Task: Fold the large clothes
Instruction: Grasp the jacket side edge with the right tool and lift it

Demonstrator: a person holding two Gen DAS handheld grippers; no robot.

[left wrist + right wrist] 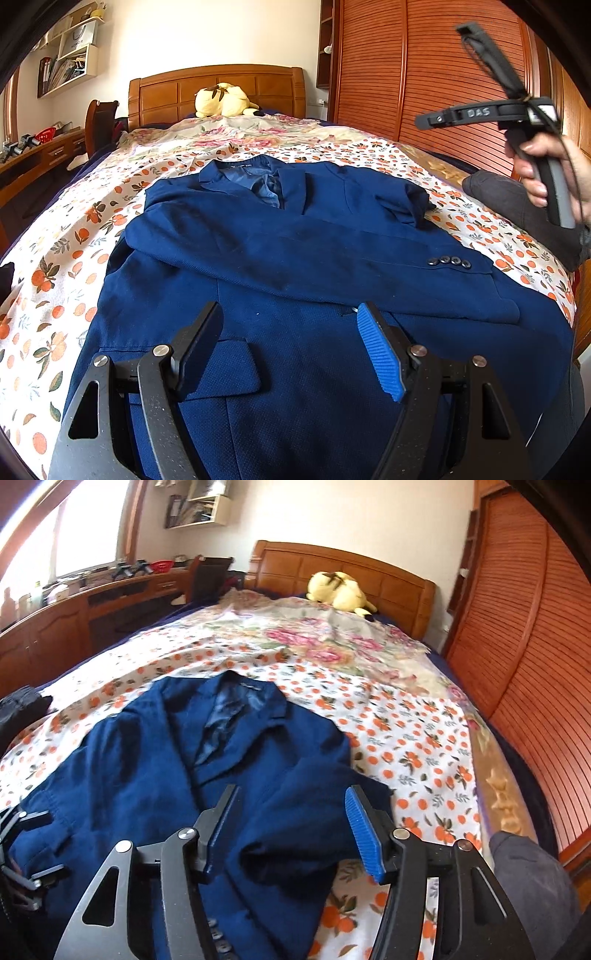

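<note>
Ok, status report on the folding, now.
Left gripper open, right gripper open, both empty. Navy blue suit jacket flat on floral bedsheet, one sleeve folded across. Nothing obstructing.

Sunlit bedroom: wooden headboard (218,92), slatted wardrobe doors (424,74), white wall shelves (70,55), desk (55,624) under window (74,528).

one blue jacket (295,258), one plush toy (221,100), four sleeve buttons (448,261)

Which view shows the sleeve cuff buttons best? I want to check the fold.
The left wrist view: the four cuff buttons lie sharp and unobstructed on the blue jacket. In the right wrist view they sit at the bottom edge, blurred beside the gripper.
</note>
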